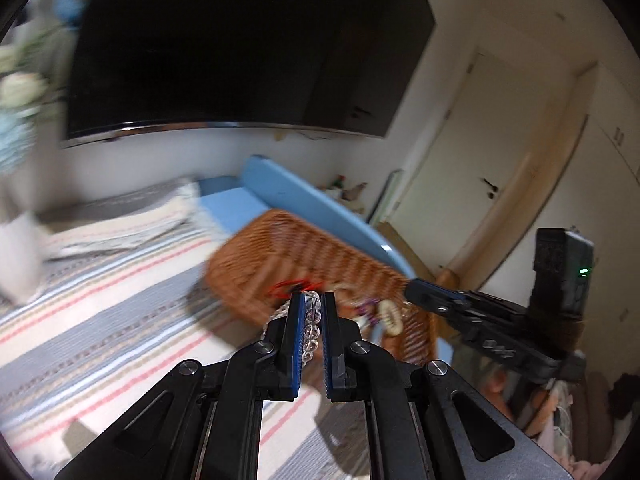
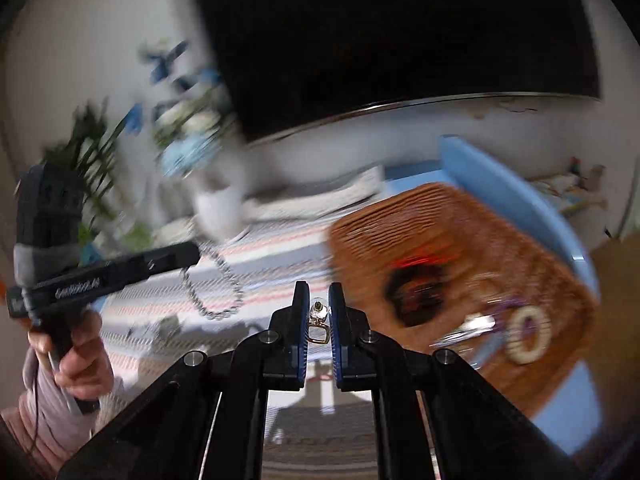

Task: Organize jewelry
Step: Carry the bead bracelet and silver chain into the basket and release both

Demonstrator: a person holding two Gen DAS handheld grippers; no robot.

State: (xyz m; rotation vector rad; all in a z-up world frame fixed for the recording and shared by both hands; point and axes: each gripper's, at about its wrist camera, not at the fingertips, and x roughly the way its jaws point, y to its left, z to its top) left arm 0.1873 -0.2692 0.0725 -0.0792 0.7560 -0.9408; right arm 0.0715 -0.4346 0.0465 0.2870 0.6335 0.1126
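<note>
Two grippers carry jewelry: left gripper (image 1: 311, 300) pinches a bead bracelet (image 1: 311, 326), right gripper (image 2: 319, 300) pinches an earring (image 2: 319, 320). Next, drop both into the basket (image 1: 320, 248).

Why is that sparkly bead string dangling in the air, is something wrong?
Nothing is broken. The left tongs pinch the clear bead bracelet, so it hangs above the striped cloth, not yet in the wicker basket.
</note>
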